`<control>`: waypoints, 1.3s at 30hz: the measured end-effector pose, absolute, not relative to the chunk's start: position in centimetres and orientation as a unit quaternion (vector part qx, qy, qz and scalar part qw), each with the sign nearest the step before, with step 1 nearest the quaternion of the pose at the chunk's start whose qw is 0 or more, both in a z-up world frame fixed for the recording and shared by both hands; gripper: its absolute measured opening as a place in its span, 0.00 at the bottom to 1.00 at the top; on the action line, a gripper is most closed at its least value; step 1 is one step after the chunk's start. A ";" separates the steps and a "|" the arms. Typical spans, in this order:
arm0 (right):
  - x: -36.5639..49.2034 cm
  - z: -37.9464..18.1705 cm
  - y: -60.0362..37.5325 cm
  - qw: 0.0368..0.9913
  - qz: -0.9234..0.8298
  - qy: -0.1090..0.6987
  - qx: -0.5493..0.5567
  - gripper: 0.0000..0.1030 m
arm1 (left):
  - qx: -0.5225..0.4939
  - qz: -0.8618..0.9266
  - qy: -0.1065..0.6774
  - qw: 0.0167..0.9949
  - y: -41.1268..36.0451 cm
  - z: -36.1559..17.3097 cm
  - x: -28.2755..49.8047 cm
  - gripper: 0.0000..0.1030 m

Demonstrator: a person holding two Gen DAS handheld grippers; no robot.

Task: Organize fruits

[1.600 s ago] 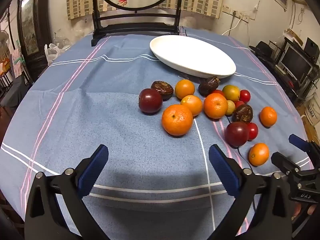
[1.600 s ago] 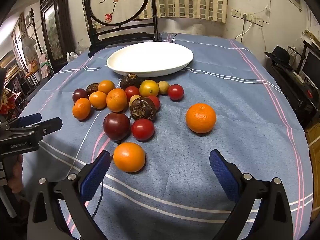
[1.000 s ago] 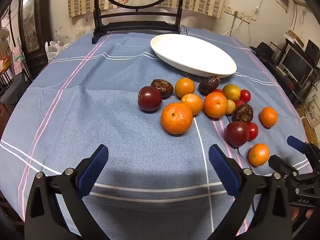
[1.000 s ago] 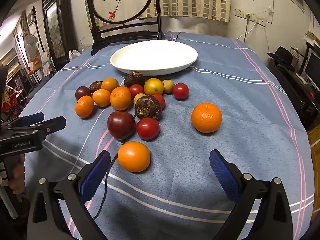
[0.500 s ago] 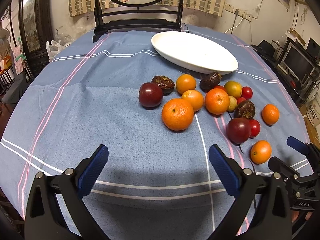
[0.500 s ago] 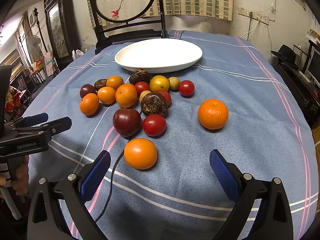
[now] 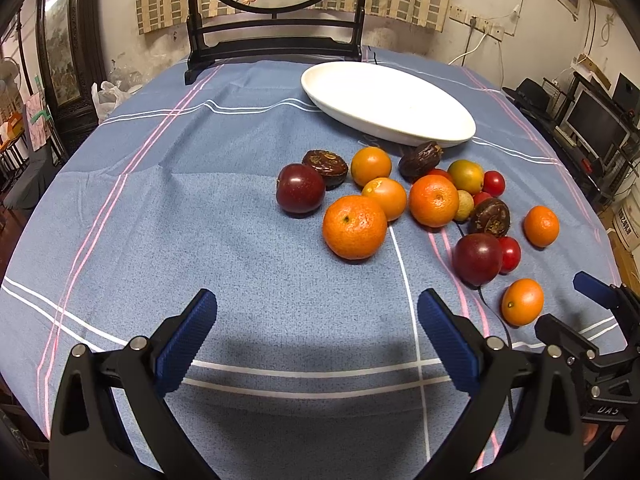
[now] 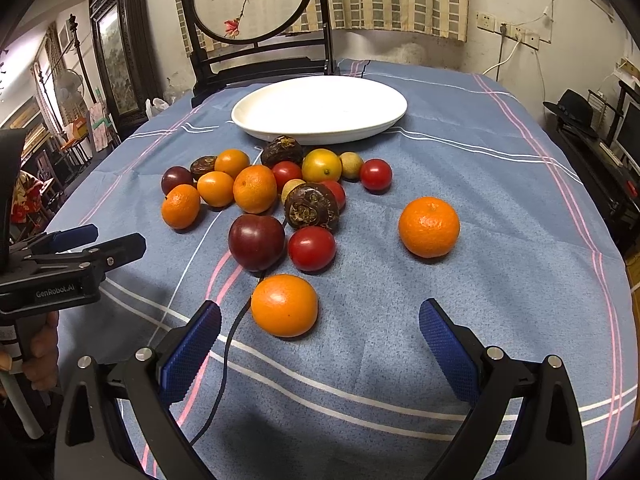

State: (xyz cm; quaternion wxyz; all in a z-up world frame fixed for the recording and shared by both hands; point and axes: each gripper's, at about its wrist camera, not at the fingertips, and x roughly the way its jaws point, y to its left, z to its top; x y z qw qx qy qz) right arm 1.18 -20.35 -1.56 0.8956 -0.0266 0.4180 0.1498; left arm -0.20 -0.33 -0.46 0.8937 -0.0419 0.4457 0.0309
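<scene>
A heap of fruit lies on the blue tablecloth in front of an empty white oval plate [image 7: 384, 98] [image 8: 320, 108]. It holds oranges, dark plums, red tomatoes and brown wrinkled fruits. My left gripper [image 7: 316, 332] is open and empty, just short of a large orange [image 7: 354, 227] and a dark plum [image 7: 300, 193]. My right gripper [image 8: 320, 340] is open and empty, with a small orange [image 8: 285, 305] just ahead of its left finger. A lone orange [image 8: 429, 226] sits apart at the right. Each gripper shows in the other's view, the right one [image 7: 576, 312] and the left one [image 8: 100, 240].
A dark wooden stand with a round painted screen [image 8: 256, 0] stands at the table's far edge behind the plate. A thin black cable [image 8: 228, 344] runs across the cloth by the small orange. Shelves and furniture surround the round table.
Both grippers have moved a little forward toward the fruit, so the fruit sits closer in both views. Both stay open. No fruit has moved.
</scene>
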 end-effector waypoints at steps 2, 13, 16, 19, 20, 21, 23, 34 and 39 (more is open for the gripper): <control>1.1 -1.6 -20.4 0.895 0.151 0.419 -0.027 0.96 | -0.044 0.029 0.445 0.894 -0.3 -0.4 -0.2 0.96; 1.1 -1.7 -20.2 0.894 0.153 0.421 -0.028 0.96 | -0.049 0.034 0.447 0.892 -0.1 -0.7 -0.1 0.96; 1.0 -1.7 -20.1 0.893 0.154 0.421 -0.028 0.96 | -0.049 0.034 0.448 0.892 -0.1 -0.8 -0.1 0.96; 1.0 -1.7 -20.1 0.894 0.154 0.421 -0.028 0.96 | -0.049 0.034 0.448 0.892 -0.1 -0.8 -0.1 0.96; 1.0 -1.7 -20.1 0.894 0.154 0.421 -0.028 0.96 | -0.049 0.034 0.448 0.892 -0.2 -0.9 0.0 0.96; 1.0 -1.7 -20.1 0.894 0.153 0.421 -0.028 0.96 | -0.049 0.033 0.448 0.892 -0.1 -0.8 -0.1 0.96; 1.0 -1.7 -20.1 0.894 0.153 0.421 -0.028 0.96 | -0.048 0.033 0.448 0.892 -0.2 -0.9 -0.1 0.96; 1.0 -1.6 -20.1 0.894 0.153 0.420 -0.028 0.96 | -0.049 0.032 0.447 0.892 -0.3 -1.0 -0.1 0.96; 1.0 -1.6 -20.1 0.894 0.153 0.420 -0.028 0.96 | -0.049 0.032 0.448 0.892 -0.3 -1.0 -0.1 0.96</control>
